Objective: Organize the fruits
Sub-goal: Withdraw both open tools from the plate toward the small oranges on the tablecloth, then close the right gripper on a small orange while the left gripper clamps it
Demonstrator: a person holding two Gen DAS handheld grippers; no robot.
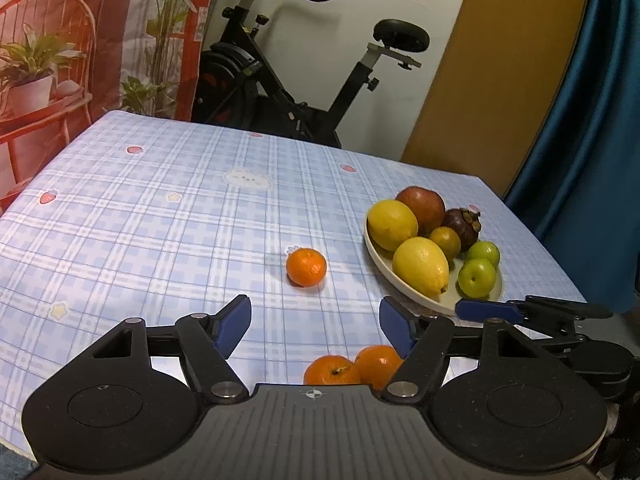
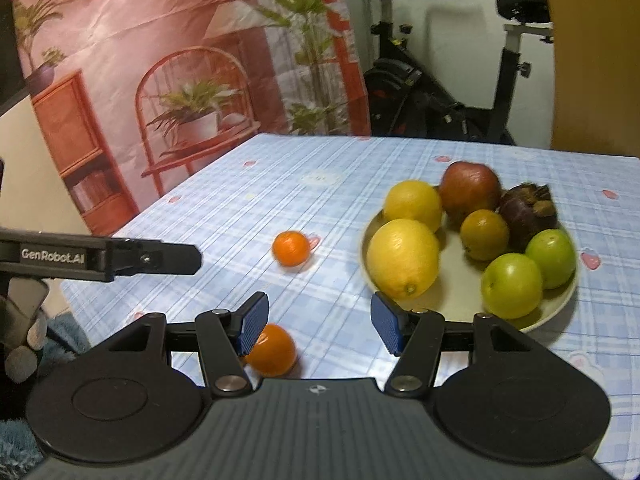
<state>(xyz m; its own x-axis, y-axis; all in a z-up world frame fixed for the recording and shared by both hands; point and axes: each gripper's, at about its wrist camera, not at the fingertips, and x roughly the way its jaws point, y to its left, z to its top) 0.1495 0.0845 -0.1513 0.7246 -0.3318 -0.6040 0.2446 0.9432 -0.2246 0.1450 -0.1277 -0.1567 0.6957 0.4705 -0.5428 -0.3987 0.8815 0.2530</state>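
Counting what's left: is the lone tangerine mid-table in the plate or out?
Out: tangerine sits on the tablecloth, apart from the plate.

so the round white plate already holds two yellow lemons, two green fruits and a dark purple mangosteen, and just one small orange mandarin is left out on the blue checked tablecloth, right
Not quite: three small orange mandarins are out on the blue checked tablecloth, not one. The left wrist view shows one farther out and two close to the gripper. The rest stands: the round white plate holds two yellow lemons, two green fruits and a dark purple mangosteen.
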